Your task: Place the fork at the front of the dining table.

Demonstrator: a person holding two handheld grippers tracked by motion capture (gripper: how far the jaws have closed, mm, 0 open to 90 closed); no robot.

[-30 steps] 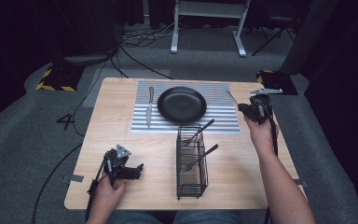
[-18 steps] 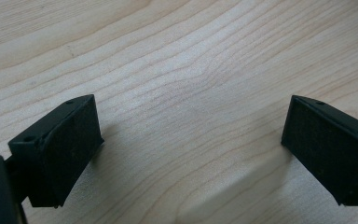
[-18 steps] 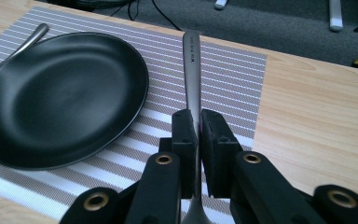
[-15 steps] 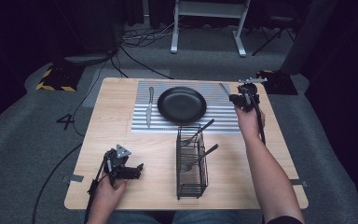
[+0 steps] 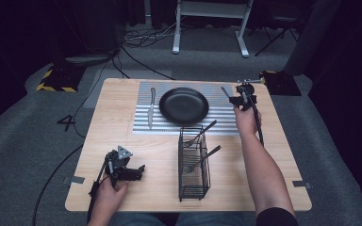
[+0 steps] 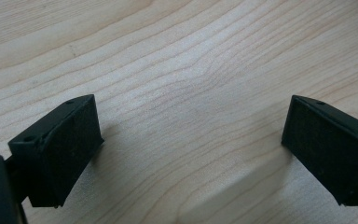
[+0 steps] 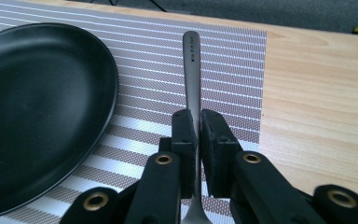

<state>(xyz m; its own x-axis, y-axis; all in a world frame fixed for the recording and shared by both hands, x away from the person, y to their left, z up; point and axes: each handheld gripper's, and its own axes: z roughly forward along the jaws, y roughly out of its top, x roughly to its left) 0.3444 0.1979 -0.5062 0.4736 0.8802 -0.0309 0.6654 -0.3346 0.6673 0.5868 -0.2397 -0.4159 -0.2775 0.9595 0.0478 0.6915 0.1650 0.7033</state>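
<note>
Pale wood desk (image 5: 122,127), a striped grey placemat (image 5: 143,128) across its far half, a black plate (image 5: 184,105) at the mat's centre.

High view: a knife (image 5: 150,107) lies on the mat just left of the plate, lengthwise near-to-far, as in a place setting. A black wire caddy (image 5: 193,162) stands near of the mat, two utensils (image 5: 202,141) leaning out of it to the right. The right gripper (image 5: 240,98) is at the mat's far right corner, carrying a piece of cutlery (image 5: 226,92) whose handle points left and away; judged a placement to the right of the plate, mirroring the knife. The left gripper (image 5: 134,173) rests at the near left of the desk, well apart from the mat, apparently parked so as not to interfere.

Left gripper view: jaws wide apart over bare desk (image 6: 191,70), nothing between the pads (image 6: 70,140).

Right gripper view: jaws clamped tight on the cutlery's (image 7: 192,74) metal shank, its handle reaching ahead over the placemat (image 7: 233,60), parallel to the stripes' crossing and just right of the plate (image 7: 37,112). The working end is hidden below the jaws, so fork or spoon cannot be told. Gripped mid-shank, probably to keep it level for laying flat. Whether it touches the mat yet cannot be told.
</note>
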